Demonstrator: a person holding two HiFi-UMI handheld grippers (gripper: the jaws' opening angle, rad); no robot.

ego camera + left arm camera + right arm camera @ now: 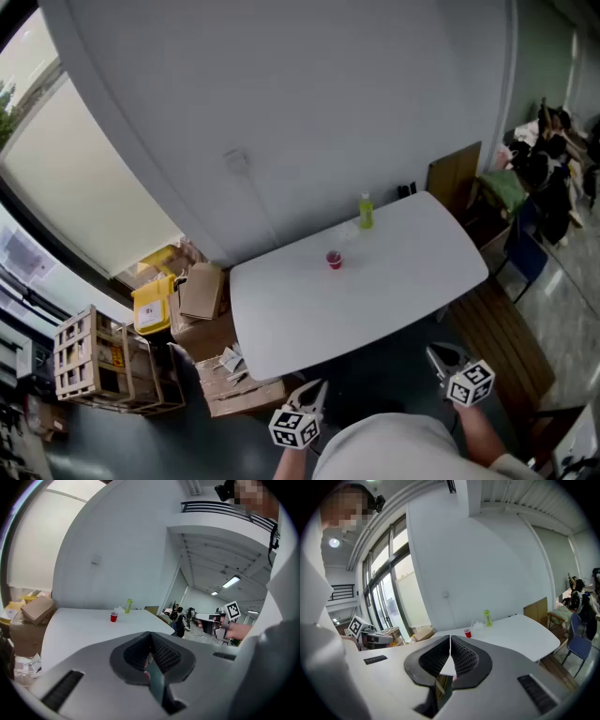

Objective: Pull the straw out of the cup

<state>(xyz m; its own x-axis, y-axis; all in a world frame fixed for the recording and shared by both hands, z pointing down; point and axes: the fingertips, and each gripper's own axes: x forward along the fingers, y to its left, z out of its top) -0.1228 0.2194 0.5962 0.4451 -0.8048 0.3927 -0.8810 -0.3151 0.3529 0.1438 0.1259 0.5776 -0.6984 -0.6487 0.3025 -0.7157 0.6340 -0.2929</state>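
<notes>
1. Down by the person's waist, left claw and right claw are hanging well short of the table. Both are sitting pinched together with nothing between them, going by the two gripper views.
2. Cup, red, is standing upright mid-table toward the far edge, well apart from both claws. Straw is too thin to be showing clearly from here.
3. Risk: reaching in with claws pinched together is likely bumping the cup over, so they are needing to spread first.
4. Risk: tugging the straw while nothing is steadying the cup is probably lifting or tipping it, since it is looking light.
5. Risk: bottle, green, is standing near the cup, so a wide reach is likely clipping it.
</notes>
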